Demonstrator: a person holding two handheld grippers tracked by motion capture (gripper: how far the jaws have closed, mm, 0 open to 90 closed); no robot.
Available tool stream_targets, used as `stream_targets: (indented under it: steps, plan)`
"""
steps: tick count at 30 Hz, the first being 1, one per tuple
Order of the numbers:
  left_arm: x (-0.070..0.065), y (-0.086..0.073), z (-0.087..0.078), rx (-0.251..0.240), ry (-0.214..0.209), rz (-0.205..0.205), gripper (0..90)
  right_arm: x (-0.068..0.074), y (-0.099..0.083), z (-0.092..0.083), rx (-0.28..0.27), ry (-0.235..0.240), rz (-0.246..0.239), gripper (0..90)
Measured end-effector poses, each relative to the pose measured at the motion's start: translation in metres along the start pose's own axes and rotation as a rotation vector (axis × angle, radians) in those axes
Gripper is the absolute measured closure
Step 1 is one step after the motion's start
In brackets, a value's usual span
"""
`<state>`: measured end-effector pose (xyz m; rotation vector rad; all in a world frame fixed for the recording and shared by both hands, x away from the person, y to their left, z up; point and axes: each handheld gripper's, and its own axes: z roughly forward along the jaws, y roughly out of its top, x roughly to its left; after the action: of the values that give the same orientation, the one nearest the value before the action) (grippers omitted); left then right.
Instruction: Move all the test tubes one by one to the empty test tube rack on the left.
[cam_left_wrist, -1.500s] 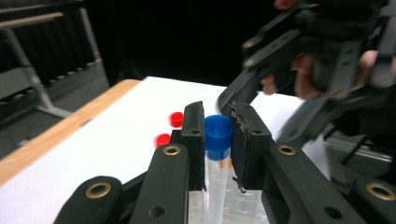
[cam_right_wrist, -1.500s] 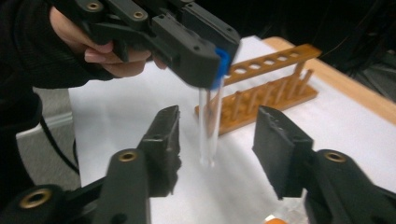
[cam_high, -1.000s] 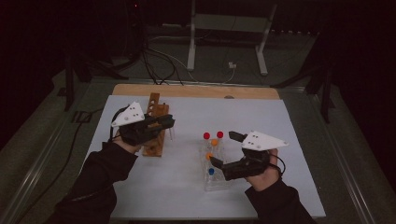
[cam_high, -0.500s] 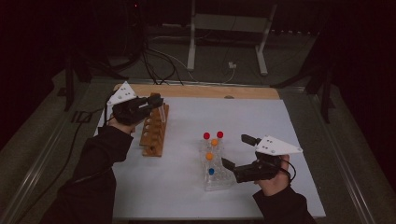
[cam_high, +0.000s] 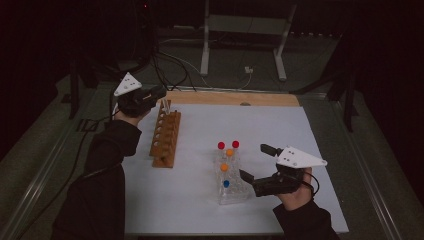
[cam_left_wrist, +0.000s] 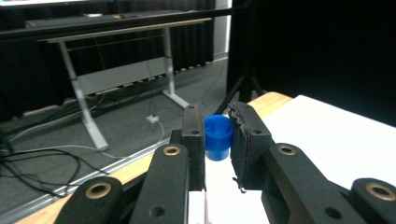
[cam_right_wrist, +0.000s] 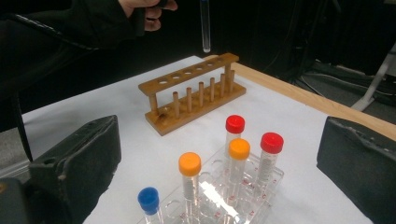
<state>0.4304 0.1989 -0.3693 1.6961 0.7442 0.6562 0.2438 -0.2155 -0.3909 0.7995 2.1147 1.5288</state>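
Since a half-second ago the left gripper (cam_left_wrist: 218, 140), clamped on a blue-capped clear tube (cam_left_wrist: 218, 136), reached the brown wooden rack's (cam_high: 165, 138) twelve-o'clock end; right gripper (cam_high: 253, 167) gapes beside five capped tubes in one clear plastic rack (cam_high: 231, 190)

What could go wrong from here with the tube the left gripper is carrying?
1. The left gripper holds the blue-capped tube by its cap alone; it may swing or slip out.
2. The tube hangs above the far end of the wooden rack, not yet over a hole; a misaligned descent could hit the top bar.
3. The right gripper, open beside the clear rack, could nudge it.
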Motion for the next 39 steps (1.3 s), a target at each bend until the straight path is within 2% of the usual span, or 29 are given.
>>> stream_targets:
  steps: [8,9,10,17,19,25,27,34,39]
  plan:
    - [0.017,0.000,0.017,0.012,0.056,0.004,77.8,0.000,-0.001,0.000,0.004,0.000,0.002,0.0]
    - [0.018,-0.002,0.019,0.017,0.069,0.013,77.8,0.000,-0.001,-0.001,0.004,0.000,0.003,0.0]
    - [0.020,-0.003,0.022,0.021,0.065,0.013,77.8,0.000,-0.001,-0.001,0.005,-0.002,0.001,0.0]
    - [0.027,-0.012,0.035,0.018,0.090,-0.014,77.8,0.000,-0.001,-0.001,0.006,0.002,0.000,0.0]
    - [0.030,-0.014,0.039,0.019,0.102,-0.009,77.8,0.000,-0.002,-0.001,0.005,0.005,0.001,0.0]
    - [0.039,-0.027,0.046,0.046,0.141,-0.032,77.8,0.000,-0.002,-0.001,0.007,0.011,0.002,0.0]
    - [0.041,-0.032,0.047,0.049,0.133,-0.061,77.8,0.000,-0.002,-0.001,0.007,0.011,0.001,0.0]
    - [0.039,-0.048,0.053,0.076,0.133,-0.068,77.8,0.001,-0.003,0.000,0.009,0.018,0.001,0.0]
    - [0.038,-0.063,0.056,0.092,0.127,-0.090,77.8,0.001,-0.004,0.000,0.011,0.021,0.003,0.0]
